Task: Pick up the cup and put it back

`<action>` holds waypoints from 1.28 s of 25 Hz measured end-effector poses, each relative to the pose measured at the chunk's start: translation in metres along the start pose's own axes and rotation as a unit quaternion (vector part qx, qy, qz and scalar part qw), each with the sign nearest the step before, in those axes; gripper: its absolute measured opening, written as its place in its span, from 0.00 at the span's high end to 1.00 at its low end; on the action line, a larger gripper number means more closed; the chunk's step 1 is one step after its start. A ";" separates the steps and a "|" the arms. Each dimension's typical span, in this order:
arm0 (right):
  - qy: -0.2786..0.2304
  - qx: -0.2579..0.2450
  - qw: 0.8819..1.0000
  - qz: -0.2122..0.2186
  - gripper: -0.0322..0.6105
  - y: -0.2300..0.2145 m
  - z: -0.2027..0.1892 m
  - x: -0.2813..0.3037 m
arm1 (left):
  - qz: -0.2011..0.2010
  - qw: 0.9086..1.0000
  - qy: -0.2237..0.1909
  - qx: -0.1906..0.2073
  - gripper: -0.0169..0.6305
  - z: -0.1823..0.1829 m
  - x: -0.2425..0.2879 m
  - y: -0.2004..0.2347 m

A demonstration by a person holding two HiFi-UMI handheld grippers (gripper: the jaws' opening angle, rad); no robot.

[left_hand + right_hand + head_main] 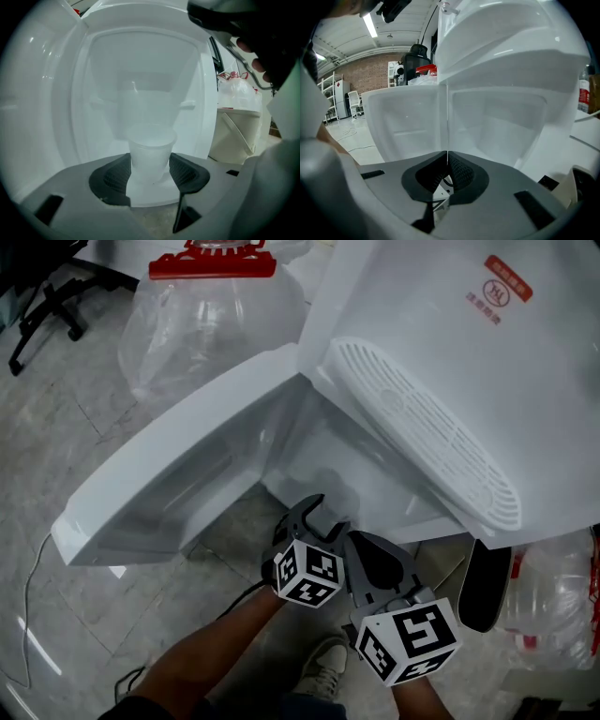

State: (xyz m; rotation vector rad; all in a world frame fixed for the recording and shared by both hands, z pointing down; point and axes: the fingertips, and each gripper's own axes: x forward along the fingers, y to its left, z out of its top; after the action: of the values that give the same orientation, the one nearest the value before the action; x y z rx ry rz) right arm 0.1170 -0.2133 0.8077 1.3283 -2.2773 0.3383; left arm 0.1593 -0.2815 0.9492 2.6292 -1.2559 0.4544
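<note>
A translucent white cup (150,152) stands upright between the pads of my left gripper (150,171), which is shut on the cup at its lower half. Behind it is the open lower compartment (140,79) of a white dispenser cabinet (441,381). In the head view the left gripper (314,514) points into that compartment and hides the cup. My right gripper (375,563) hangs just to its right and slightly behind. Its fingertips meet, shut on nothing, in the right gripper view (447,164), facing the cabinet's edge.
The cabinet door (169,474) swings open to the left. A clear water jug with a red cap (216,306) stands behind it, beside a chair base (47,296). A plastic bag (553,596) lies at right. A lined beige bin (234,133) stands beside the cabinet.
</note>
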 end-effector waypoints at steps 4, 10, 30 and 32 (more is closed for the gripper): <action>-0.001 0.006 1.000 -0.004 0.92 -0.015 -0.003 0.001 | 0.002 1.000 -0.008 0.001 0.57 -0.001 0.014 0.001; 0.002 0.008 1.000 0.002 0.92 -0.027 -0.006 0.007 | -0.002 1.000 -0.010 0.006 0.57 0.001 0.035 -0.003; 0.010 0.016 1.000 0.010 0.92 -0.045 -0.012 0.007 | -0.024 1.000 0.002 -0.008 0.55 0.001 0.066 -0.007; 0.009 0.017 1.000 0.009 0.92 -0.045 -0.011 0.006 | -0.024 1.000 0.001 -0.007 0.55 0.001 0.063 -0.007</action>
State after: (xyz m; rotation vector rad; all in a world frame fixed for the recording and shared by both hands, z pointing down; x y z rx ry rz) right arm 0.1566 -0.2351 0.8193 1.3163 -2.2796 0.3943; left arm 0.2025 -0.3230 0.9698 2.6398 -1.1878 0.4380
